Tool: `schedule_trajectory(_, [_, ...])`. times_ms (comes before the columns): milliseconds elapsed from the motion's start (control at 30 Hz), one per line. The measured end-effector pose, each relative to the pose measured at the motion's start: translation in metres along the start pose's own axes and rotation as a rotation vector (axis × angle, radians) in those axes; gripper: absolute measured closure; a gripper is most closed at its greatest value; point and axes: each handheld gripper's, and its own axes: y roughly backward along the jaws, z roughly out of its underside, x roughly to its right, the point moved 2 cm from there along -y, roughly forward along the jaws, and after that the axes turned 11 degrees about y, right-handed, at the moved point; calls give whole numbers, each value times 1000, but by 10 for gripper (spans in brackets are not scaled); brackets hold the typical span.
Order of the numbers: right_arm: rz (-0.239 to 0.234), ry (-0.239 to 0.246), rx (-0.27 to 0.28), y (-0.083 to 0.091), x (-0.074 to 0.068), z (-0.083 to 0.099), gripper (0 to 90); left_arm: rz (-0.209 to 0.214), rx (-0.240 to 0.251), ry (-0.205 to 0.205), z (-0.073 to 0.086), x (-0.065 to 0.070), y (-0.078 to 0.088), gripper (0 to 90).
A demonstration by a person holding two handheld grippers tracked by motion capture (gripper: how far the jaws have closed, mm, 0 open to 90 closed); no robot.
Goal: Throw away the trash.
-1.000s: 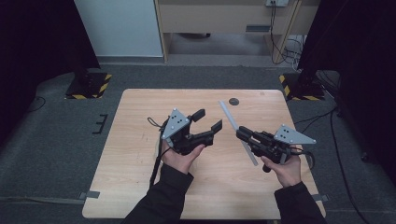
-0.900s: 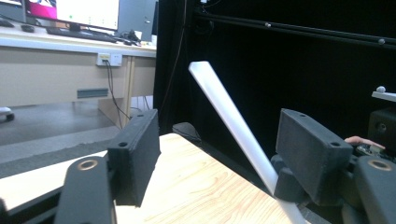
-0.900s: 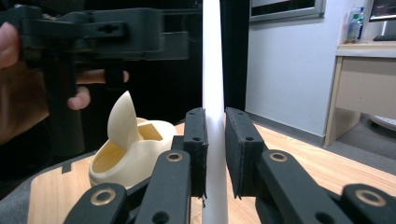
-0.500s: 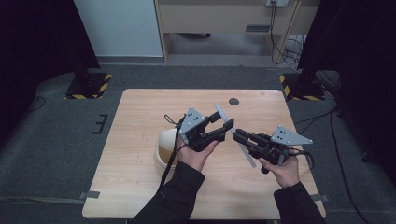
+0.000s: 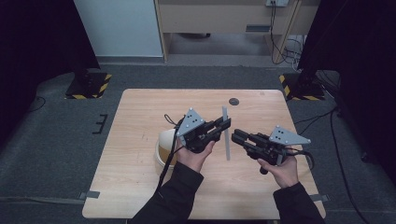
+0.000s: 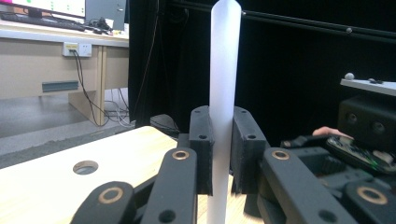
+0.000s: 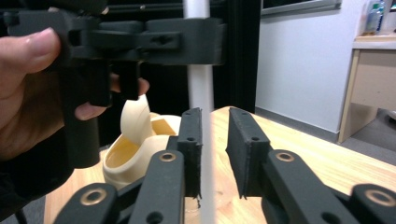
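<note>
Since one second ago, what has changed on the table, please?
The left tool moved right to the stick and has just closed on it. This move uncovered the bowl. The right tool, which held the stick, has just begun to open: the stick is between its jaws, with a gap on one side. The right tool itself stayed in place.

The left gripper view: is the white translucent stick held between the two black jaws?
Yes, the white stick stands upright between the jaws of the left gripper, and both pads press against its sides.
</note>
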Motion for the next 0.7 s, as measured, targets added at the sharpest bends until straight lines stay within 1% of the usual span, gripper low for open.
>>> schedule_trajectory(100, [22, -14, 16, 5, 6, -1, 705, -6, 10, -31, -4, 1, 8, 799])
schedule_trajectory(167, [44, -24, 16, 9, 11, 0, 671, 0, 26, -30, -7, 2, 15, 799])
schedule_trajectory(200, [58, -31, 12, 10, 14, 2, 657, 3, 36, -30, -9, 2, 19, 799])
schedule_trajectory(233, [92, -46, -9, 13, 20, 9, 643, 6, 47, -30, -11, 3, 24, 799])
schedule_trajectory(267, [92, -46, -9, 13, 20, 9, 612, 9, 52, -31, -13, 3, 27, 799])
schedule_trajectory(300, [105, -47, -20, 13, 23, 12, 598, 11, 61, -32, -15, 4, 31, 798])
schedule_trajectory(367, [145, -58, -62, 15, 30, 22, 543, 19, 77, -35, -19, 5, 39, 798])
schedule_trajectory(433, [177, -75, -91, 16, 36, 31, 461, 30, 96, -34, -24, 7, 49, 798])
schedule_trajectory(467, [207, -86, -120, 17, 41, 38, 412, 35, 100, -34, -25, 8, 52, 798])
schedule_trajectory(500, [225, -87, -139, 17, 43, 42, 390, 40, 107, -37, -27, 9, 55, 798])
schedule_trajectory(533, [243, -88, -163, 18, 47, 49, 375, 43, 113, -43, -29, 11, 59, 798])
schedule_trajectory(633, [298, -124, -235, 19, 56, 68, 251, 42, 125, -77, -33, 15, 71, 798])
schedule_trajectory(700, [334, -144, -284, 22, 61, 82, 222, 42, 135, -89, -36, 16, 79, 798])
